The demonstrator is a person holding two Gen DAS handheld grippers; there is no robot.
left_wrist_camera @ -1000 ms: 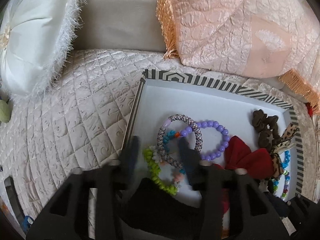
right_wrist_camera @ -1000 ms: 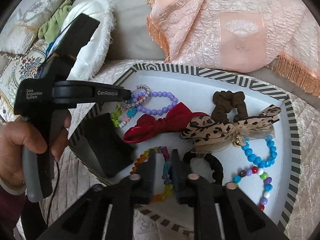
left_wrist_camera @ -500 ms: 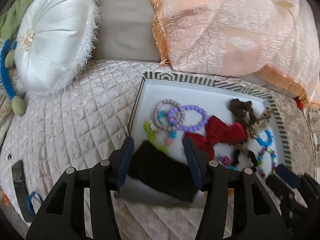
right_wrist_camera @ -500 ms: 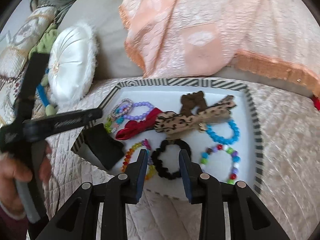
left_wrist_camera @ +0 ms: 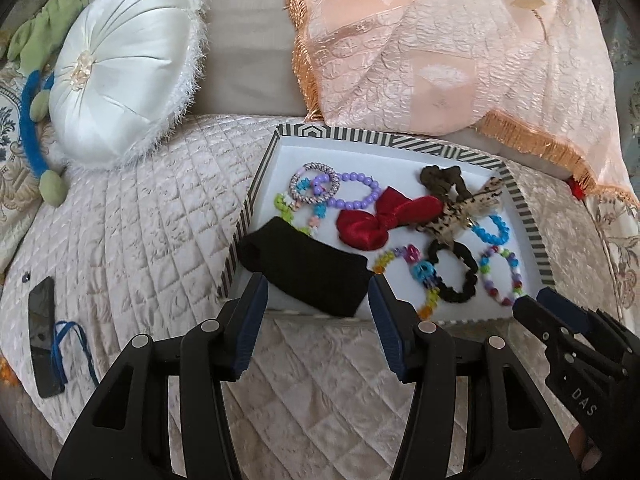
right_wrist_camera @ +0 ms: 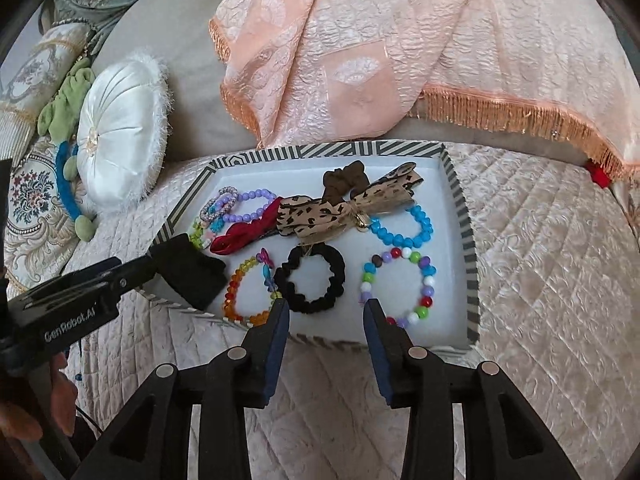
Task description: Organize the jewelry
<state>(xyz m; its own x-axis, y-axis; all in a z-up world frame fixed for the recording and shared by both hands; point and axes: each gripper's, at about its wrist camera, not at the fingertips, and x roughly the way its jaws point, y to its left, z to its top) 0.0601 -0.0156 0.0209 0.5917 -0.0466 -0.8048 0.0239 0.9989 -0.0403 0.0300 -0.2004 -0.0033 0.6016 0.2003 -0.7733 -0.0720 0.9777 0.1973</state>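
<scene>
A black pouch (left_wrist_camera: 308,266) overlaps and hides the tray's (left_wrist_camera: 256,184) corner.

Tray (right_wrist_camera: 460,196): lay on the quilted cover (right_wrist_camera: 540,280).
Bracelets (right_wrist_camera: 396,284): lay inside the tray.
Cushion (right_wrist_camera: 120,136): stood left of the tray.

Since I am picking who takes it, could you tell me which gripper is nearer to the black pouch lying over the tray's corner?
Left. The left gripper hangs open just short of the black pouch, the pouch showing between its fingers. The right gripper is open further along the tray, nearer the black scrunchie.
</scene>
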